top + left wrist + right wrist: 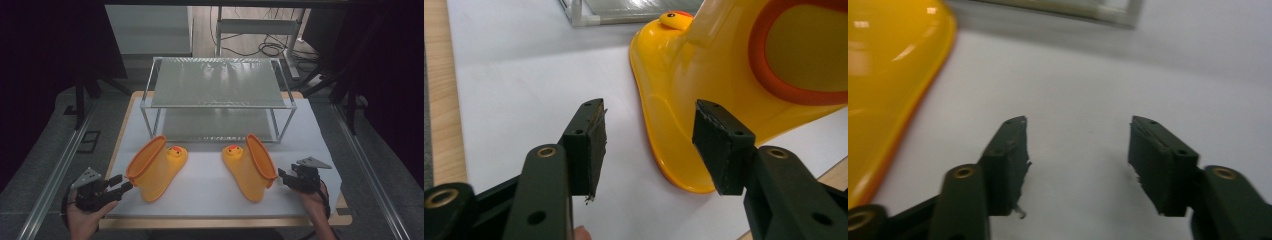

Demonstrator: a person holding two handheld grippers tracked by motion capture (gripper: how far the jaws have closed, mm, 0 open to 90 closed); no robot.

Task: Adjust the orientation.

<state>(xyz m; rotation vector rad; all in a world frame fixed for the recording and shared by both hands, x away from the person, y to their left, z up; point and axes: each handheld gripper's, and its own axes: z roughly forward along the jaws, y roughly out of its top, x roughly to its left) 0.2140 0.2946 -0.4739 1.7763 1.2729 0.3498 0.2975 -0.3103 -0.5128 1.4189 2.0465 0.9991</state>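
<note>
We see two yellow duck-faced boots lying on their sides on the white mat, centre of the high view. Left boot sits left of centre, orange-rimmed opening aimed at the lower left. Right boot mirrors it, opening aimed at the lower right.

Wire shelf rack stands behind them, upper centre, apart from both.

Left gripper is in the lower left of the high view, held in the left hand. Its jaws are spread wide with nothing between them, tips just beside the left boot's rim. In the left gripper view the sole edge sits between and beyond the jaws; we can't confirm contact.

Right gripper is at lower right, in the right hand, jaws also wide and empty, just beside the right boot's opening. The right gripper view is blurry: yellow boot edge at the frame's left, bare mat between the jaws.
</note>
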